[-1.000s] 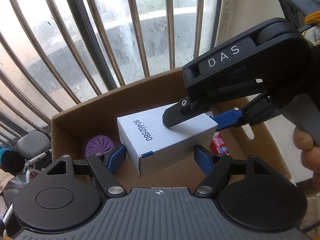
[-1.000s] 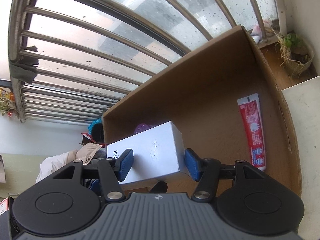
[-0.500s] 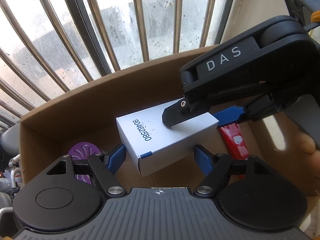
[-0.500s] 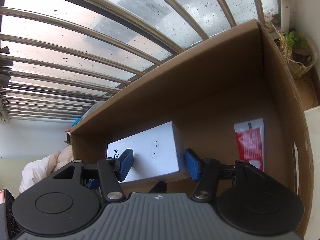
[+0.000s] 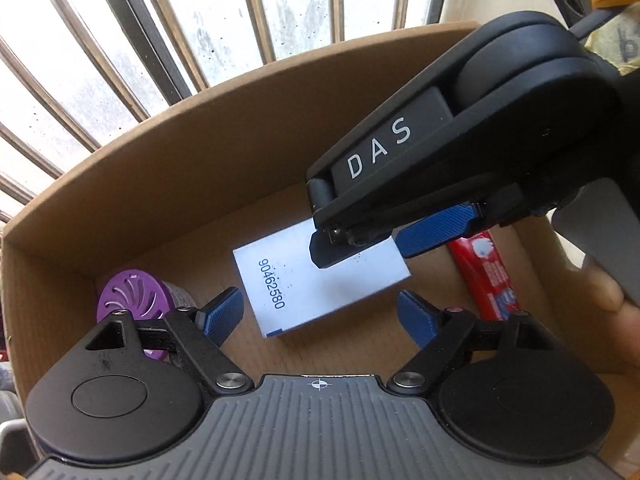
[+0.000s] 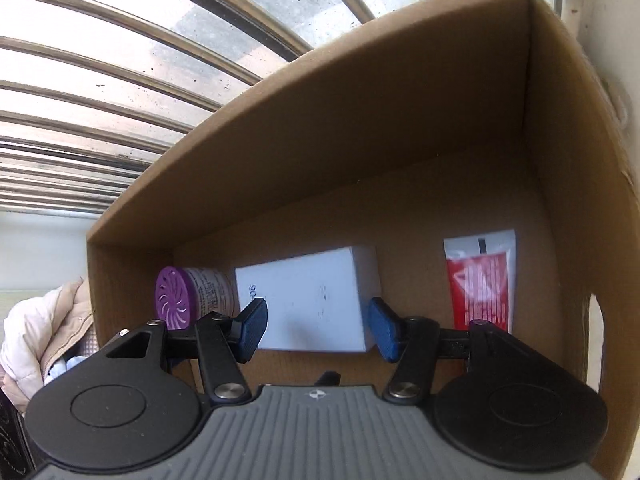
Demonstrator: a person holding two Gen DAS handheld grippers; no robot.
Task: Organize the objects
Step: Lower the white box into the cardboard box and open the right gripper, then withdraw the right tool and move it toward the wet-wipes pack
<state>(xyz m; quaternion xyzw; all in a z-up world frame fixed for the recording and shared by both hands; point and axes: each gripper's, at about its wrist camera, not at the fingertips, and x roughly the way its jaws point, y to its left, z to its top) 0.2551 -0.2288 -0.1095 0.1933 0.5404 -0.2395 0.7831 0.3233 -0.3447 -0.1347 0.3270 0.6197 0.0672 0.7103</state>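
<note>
The white carton [image 5: 320, 280] is lying on the floor of the cardboard box [image 5: 180, 184], its far end hiding under the right gripper [image 5: 360, 246], which is crossing the left wrist view from two o'clock and covering much of the box's right side. The printed number on the carton is showing whole there; in the right wrist view a blue pad is cutting it off after two figures.

The left gripper [image 5: 320, 314] has just been opening, and its blue fingers [image 5: 222, 314] are now standing apart, clear of the carton's sides, with the carton's near end between them. The right gripper's pads [image 6: 252, 330] are sitting at the carton's two long sides; whether they are pressing or only framing it is hard to tell, since that picture is blurring there.

At nine o'clock of the carton a can with a purple slotted lid [image 6: 176, 298] is lying on its side, partly masked by a gripper link. At three o'clock a red toothpaste tube [image 6: 480, 280] is lying flat, its lower end cut off by the gripper body. A hand [image 5: 616, 312] is peeking in at the right edge. Window bars [image 5: 256, 12] are rising behind the box.
</note>
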